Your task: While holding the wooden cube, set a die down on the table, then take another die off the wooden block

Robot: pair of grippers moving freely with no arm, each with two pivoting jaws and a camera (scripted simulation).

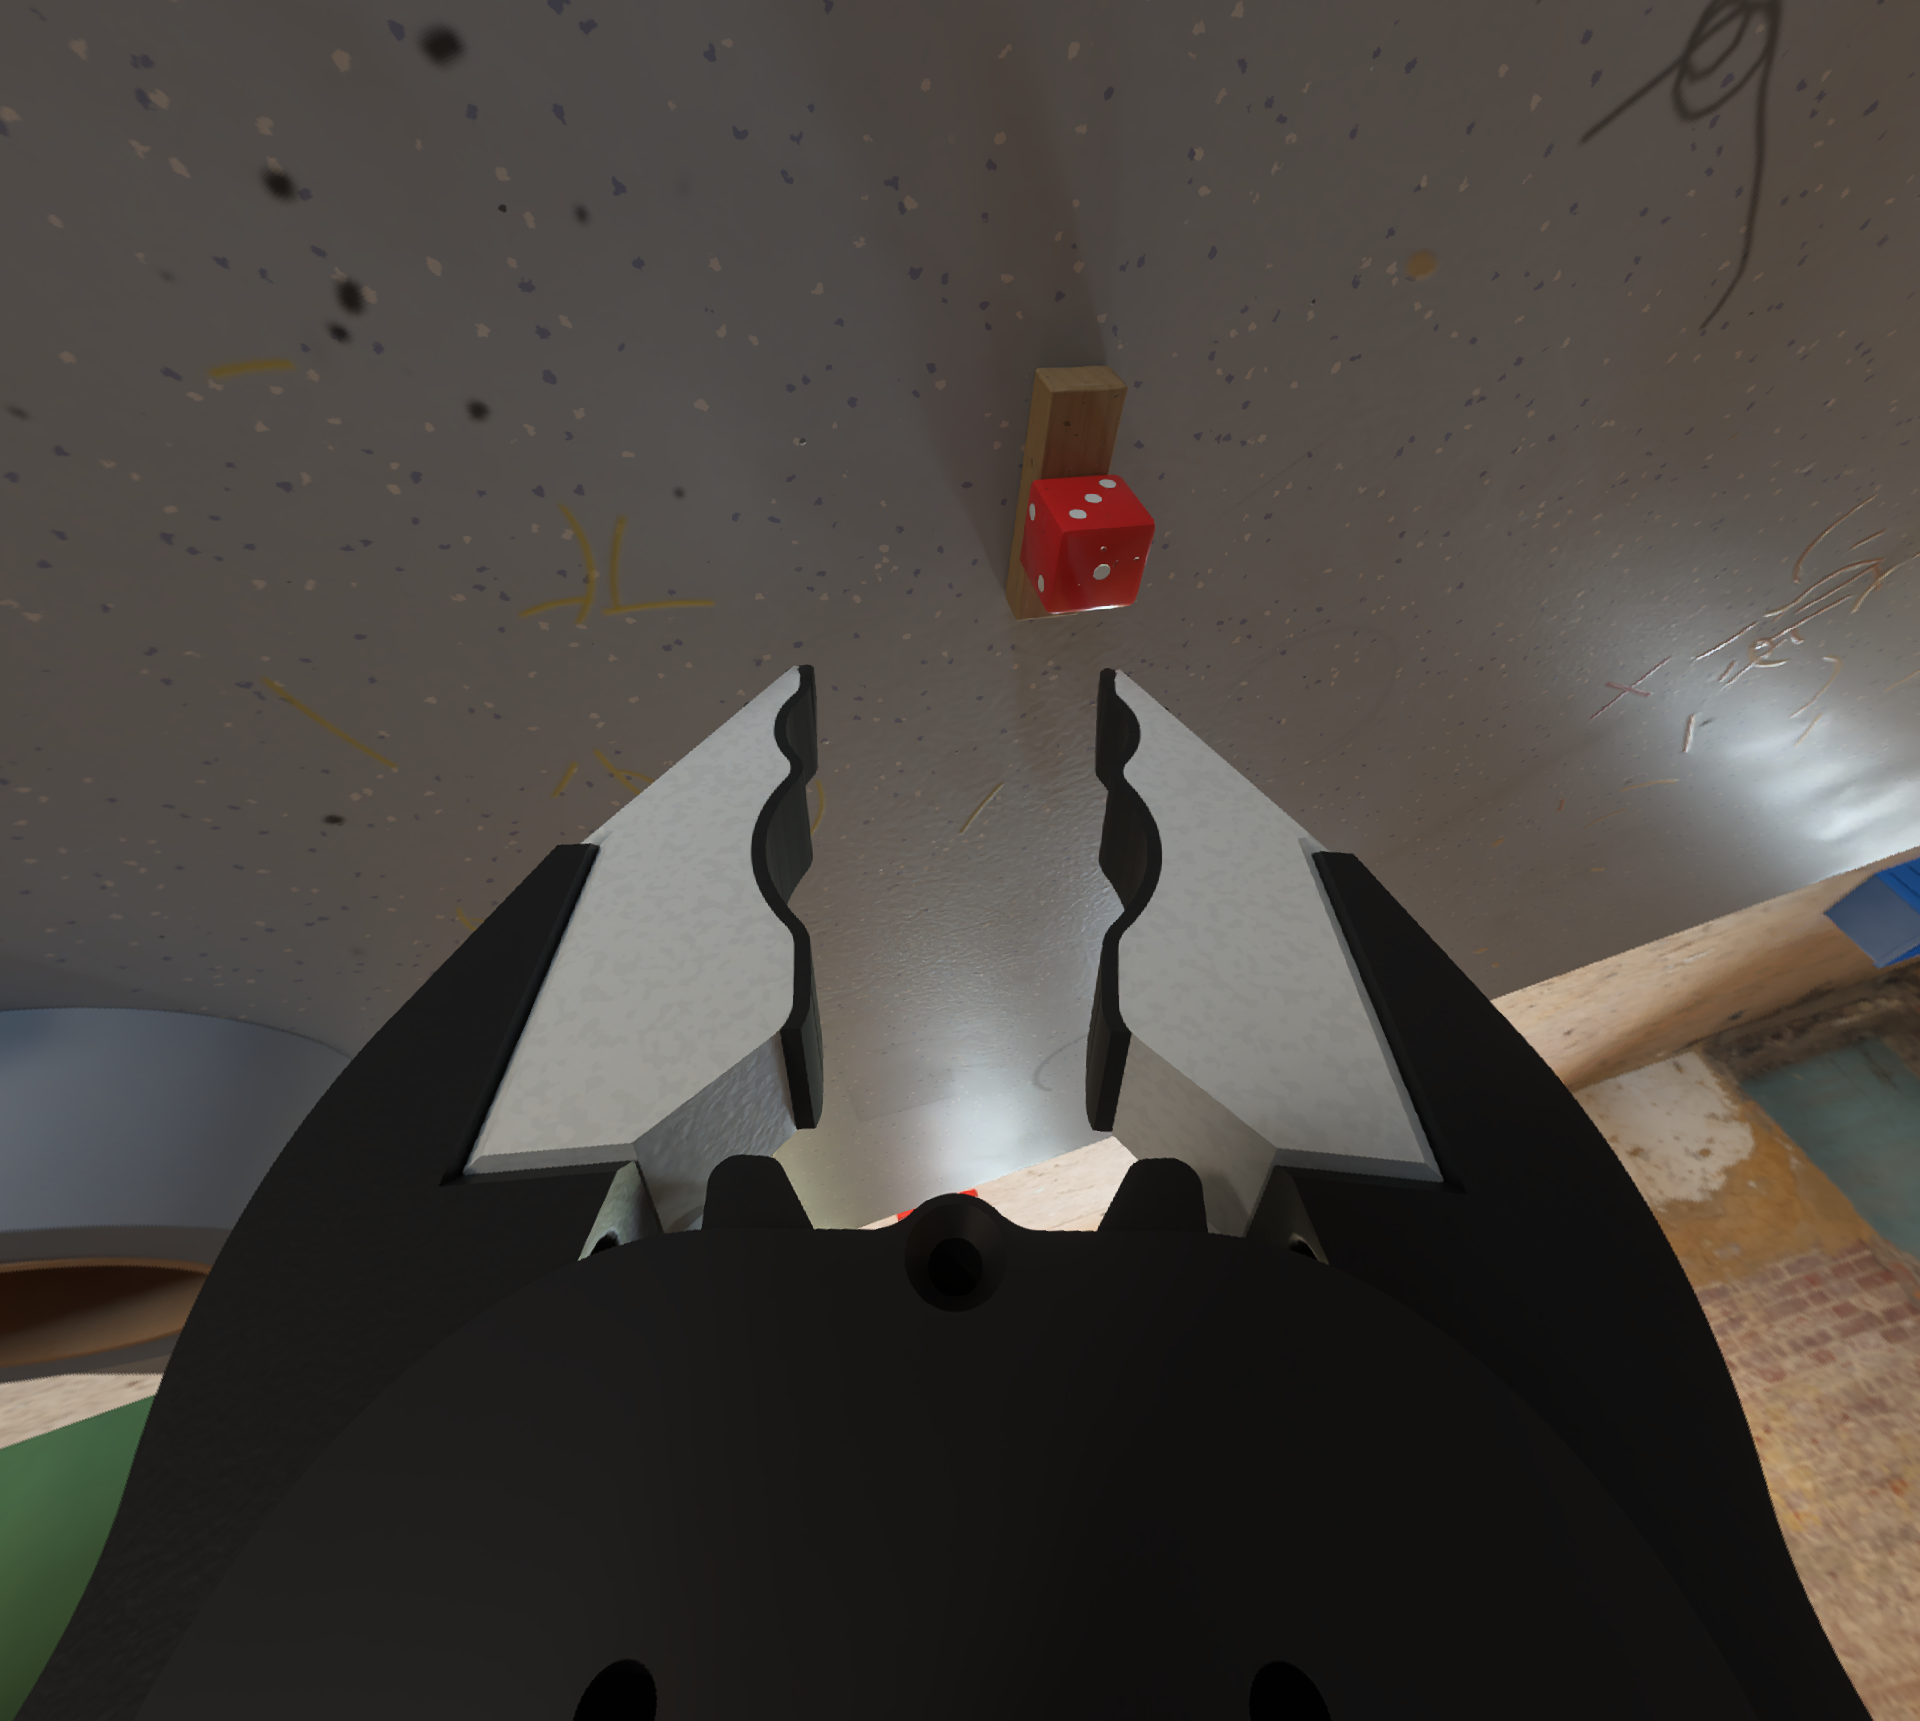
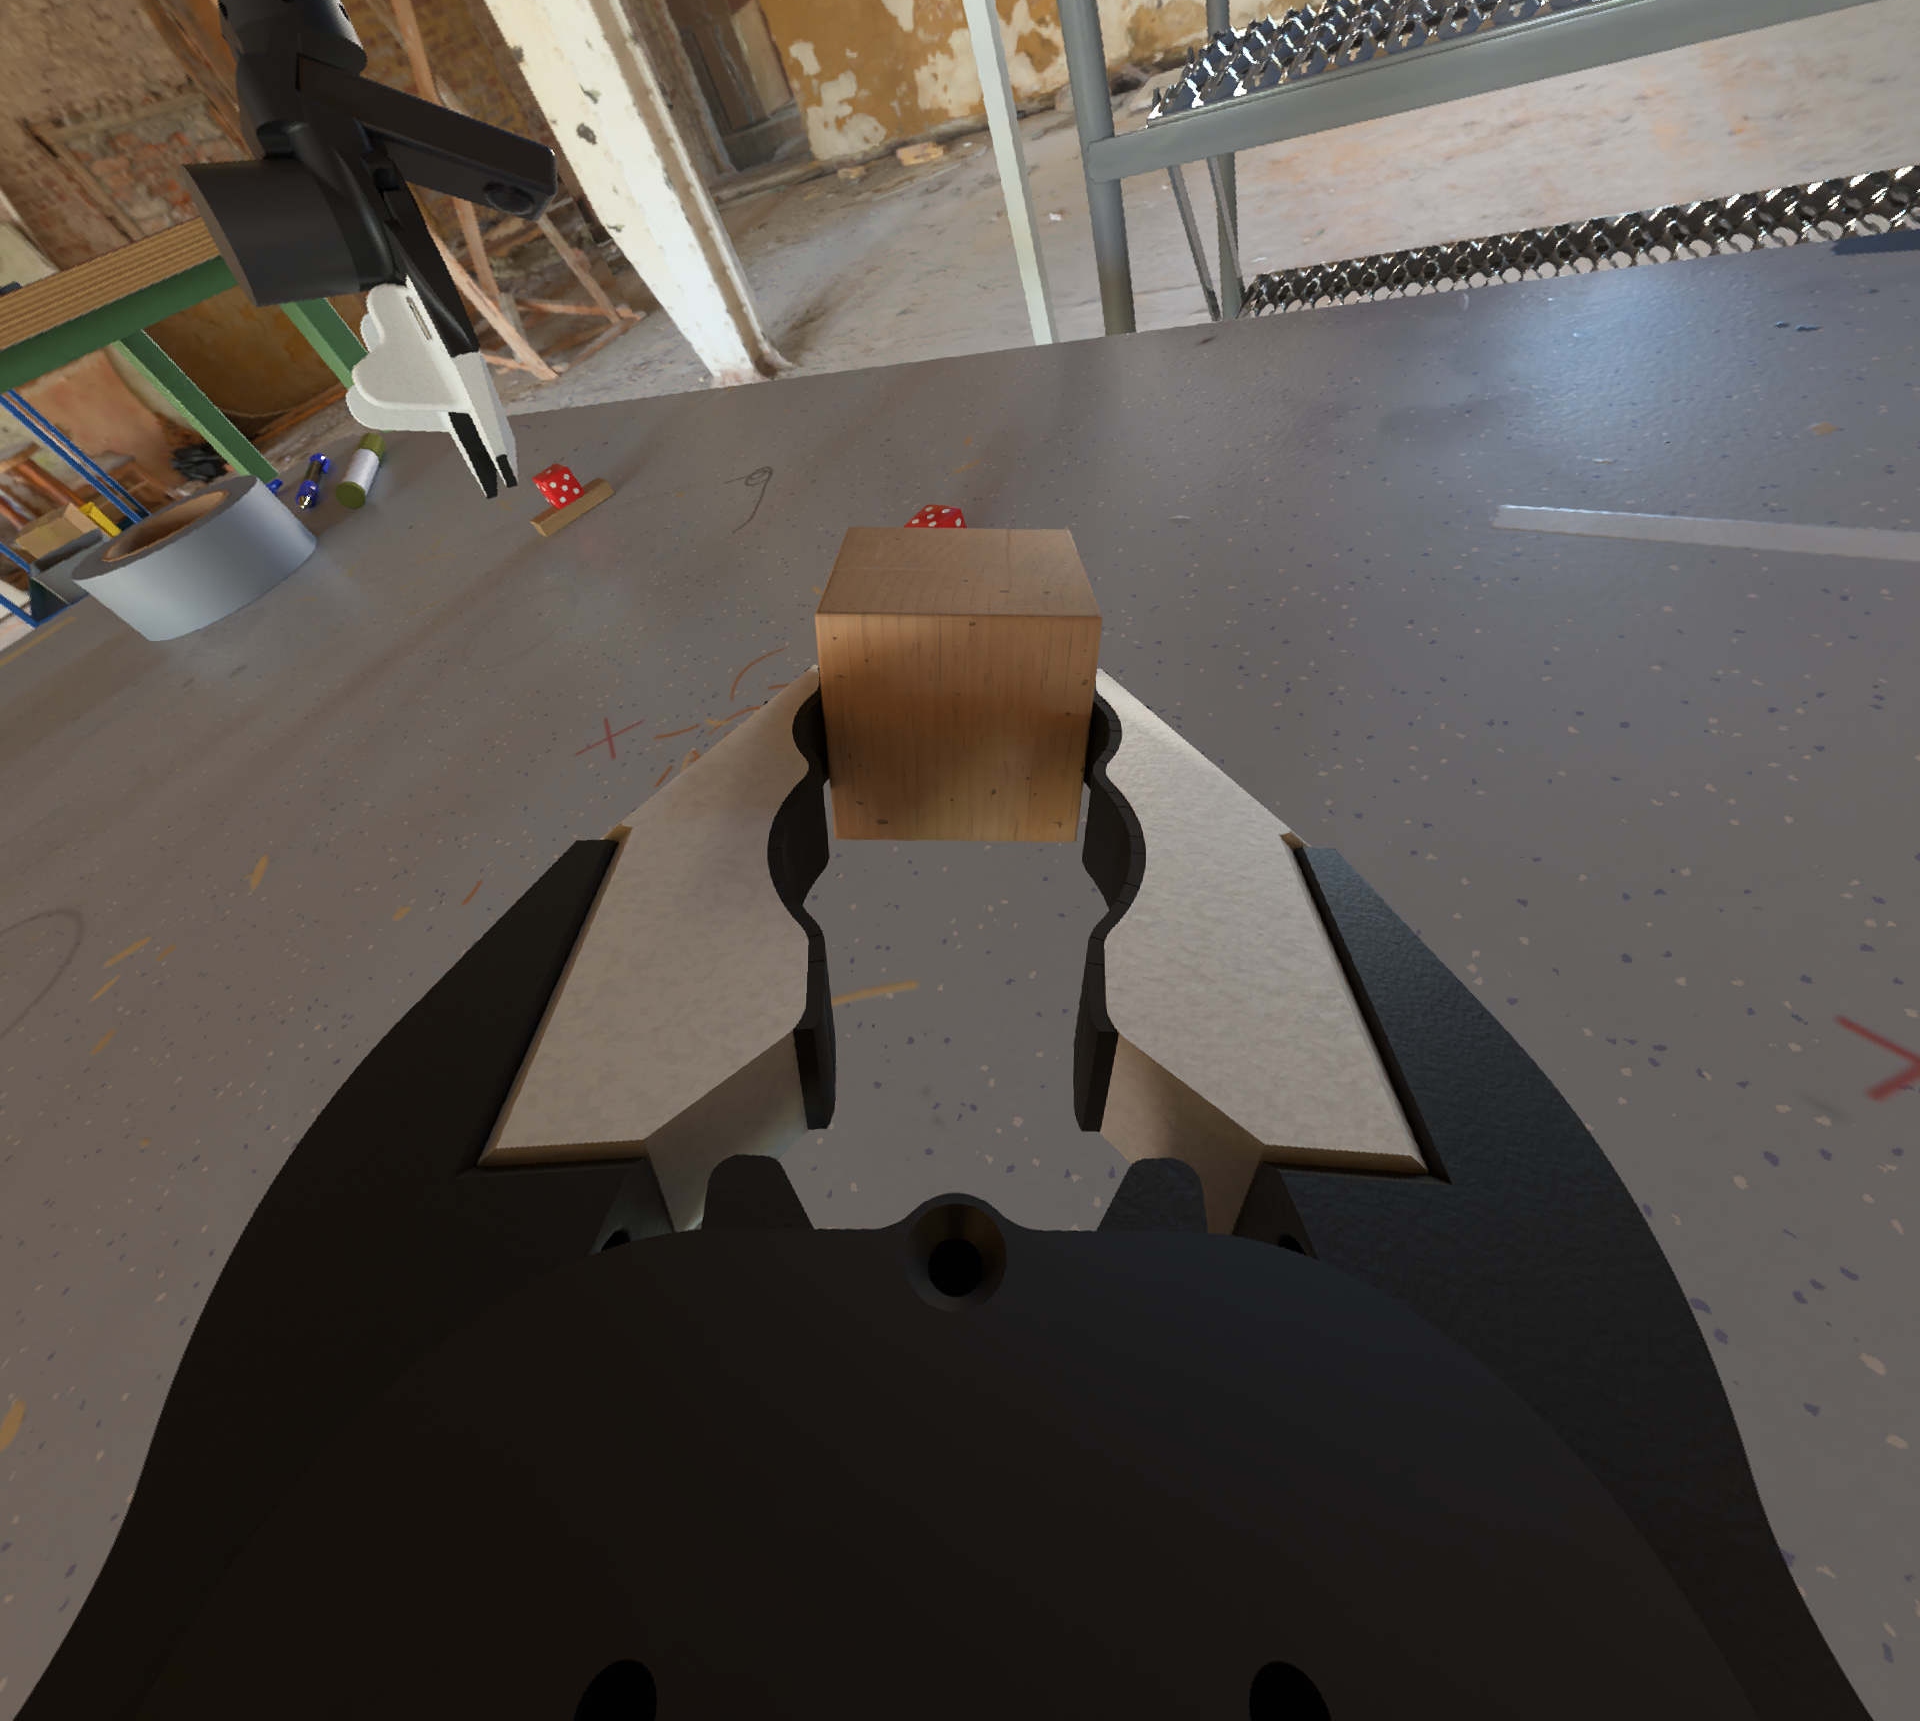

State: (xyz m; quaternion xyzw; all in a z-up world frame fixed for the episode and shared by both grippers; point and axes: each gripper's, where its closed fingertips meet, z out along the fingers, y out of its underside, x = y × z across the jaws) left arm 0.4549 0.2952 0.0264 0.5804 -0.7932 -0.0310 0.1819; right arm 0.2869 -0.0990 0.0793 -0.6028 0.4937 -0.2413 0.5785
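1. Grey speckled table fills most of both views, scuffed with pen scribbles and orange scratches; beyond its far edge stands a worn hall with peeling yellow walls, a pale pillar and metal scaffolding.
2. Right gripper holds the wooden cube between its fingertips, both black pads pressed against the cube's sides, above the table.
3. Just behind the cube, a red die lies on the table, only its top showing over the cube's upper edge.
4. Left gripper hangs above the table with its fingers spread apart and nothing between them; in the right wrist view it points steeply down.
5. Another red die sits on one end of a thin wooden block that lies flat on the table, just ahead of the left gripper's fingertips and apart from them.
6. At the table's left edge in the right wrist view lie a roll of grey tape, a small blue object and a white and green cylinder.
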